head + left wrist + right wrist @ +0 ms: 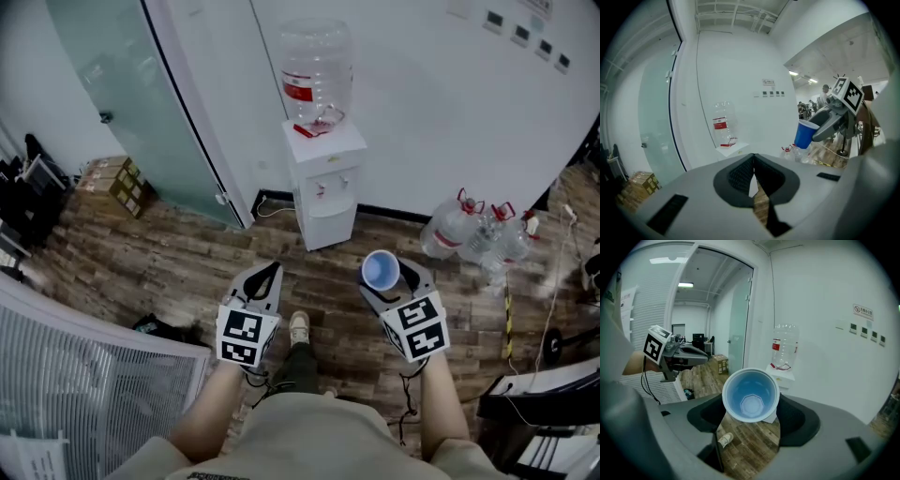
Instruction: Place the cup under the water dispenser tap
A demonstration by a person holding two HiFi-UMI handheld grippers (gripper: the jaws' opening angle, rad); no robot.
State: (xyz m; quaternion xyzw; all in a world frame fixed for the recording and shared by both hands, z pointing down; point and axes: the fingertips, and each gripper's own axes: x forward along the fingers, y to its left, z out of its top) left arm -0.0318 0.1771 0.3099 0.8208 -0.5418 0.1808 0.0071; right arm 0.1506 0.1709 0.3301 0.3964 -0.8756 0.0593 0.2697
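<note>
Hiding the dispenser front, the cup fills the right hand-held gripper.

light: bright, even | edges: fisheye-warped, dark corners | focus: sharp

cup: smooth plastic | floor: wood planks, matt | bottle: clr plastic

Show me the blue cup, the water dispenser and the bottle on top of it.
blue cup [380, 270], head view, inside of the cup.
water dispenser [328, 217], head view, front panel.
bottle [316, 58], head view, clear wall.
</note>
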